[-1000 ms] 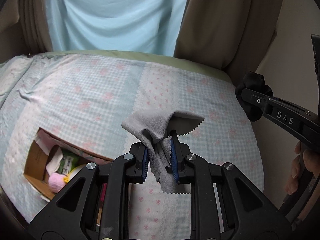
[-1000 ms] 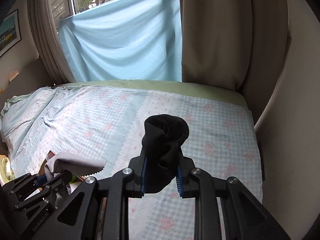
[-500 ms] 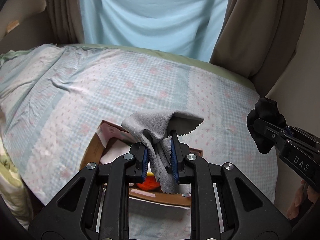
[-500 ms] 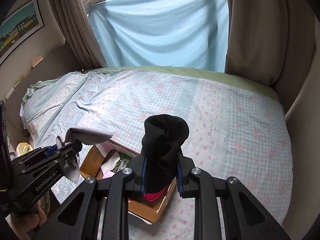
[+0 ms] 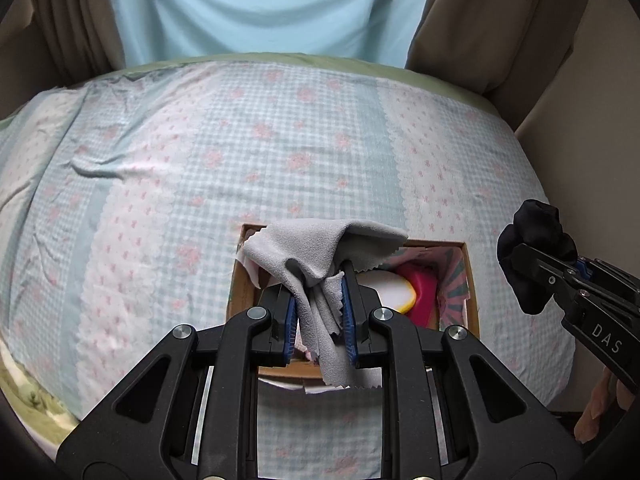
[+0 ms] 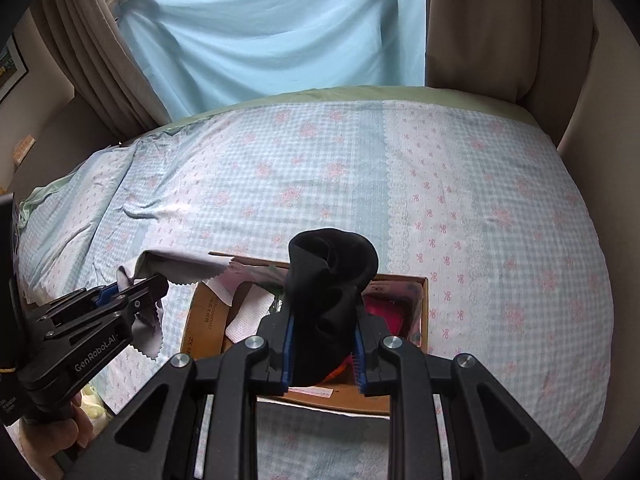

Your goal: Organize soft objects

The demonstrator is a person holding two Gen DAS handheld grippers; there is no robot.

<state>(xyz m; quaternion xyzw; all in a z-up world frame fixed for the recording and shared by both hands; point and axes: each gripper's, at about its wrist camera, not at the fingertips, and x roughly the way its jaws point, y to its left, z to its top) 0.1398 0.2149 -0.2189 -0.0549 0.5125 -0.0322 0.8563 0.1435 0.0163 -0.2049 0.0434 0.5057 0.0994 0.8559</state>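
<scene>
Above a cardboard box point(image 5: 471, 276) resting on the checked bedspread point(image 5: 240, 152), both grippers hang with cloth in their grasp. On the left, the left gripper point(image 5: 320, 314) pinches a grey cloth point(image 5: 320, 256) between its blue pads point(image 5: 289, 320); the cloth bunches above the fingertips, and a zigzag-edged corner droops below them, over the box's near wall. Inside the box lie a pink and yellow soft item point(image 5: 412, 292) and a white cloth point(image 6: 250, 314). To the right, the right gripper point(image 6: 323, 354) is clamped on a black sock point(image 6: 330, 276), whose rolled top stands up past the fingertips, directly over the box's right half.
</scene>
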